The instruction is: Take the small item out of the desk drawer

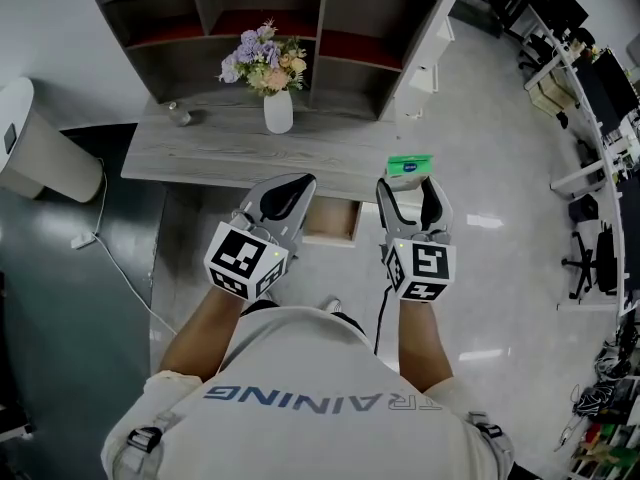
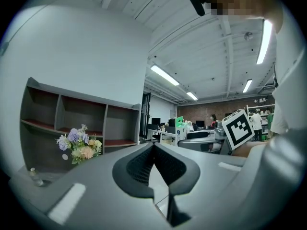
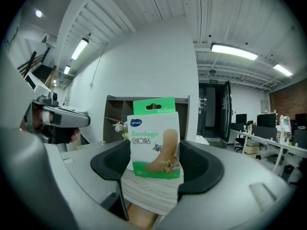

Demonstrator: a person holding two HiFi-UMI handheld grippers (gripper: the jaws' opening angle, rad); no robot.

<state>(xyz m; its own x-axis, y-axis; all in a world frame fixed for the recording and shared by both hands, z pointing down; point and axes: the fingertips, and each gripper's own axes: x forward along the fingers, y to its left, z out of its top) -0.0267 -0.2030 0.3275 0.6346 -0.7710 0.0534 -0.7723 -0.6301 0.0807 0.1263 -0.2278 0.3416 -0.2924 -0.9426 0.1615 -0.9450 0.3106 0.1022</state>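
A white-and-green bandage box [image 1: 410,165] stands upright at the front edge of the grey wooden desk [image 1: 200,153]. My right gripper [image 1: 411,183] is shut on it, with a pad against each side. In the right gripper view the bandage box [image 3: 154,143] fills the gap between the jaws of the right gripper [image 3: 156,153], its bottom at the desk top. The desk drawer [image 1: 332,220] hangs open below the desk edge, with pale wood showing inside. My left gripper [image 1: 296,184] hovers over the drawer's left side, shut and holding nothing. The left gripper [image 2: 154,145] points up at the room.
A white vase of flowers [image 1: 277,106] and a small glass bottle [image 1: 180,116] stand on the desk, in front of a hutch of open shelves [image 1: 270,18]. A white rounded unit [image 1: 40,148] with a floor cable sits at the left. Office desks and chairs [image 1: 590,258] line the right.
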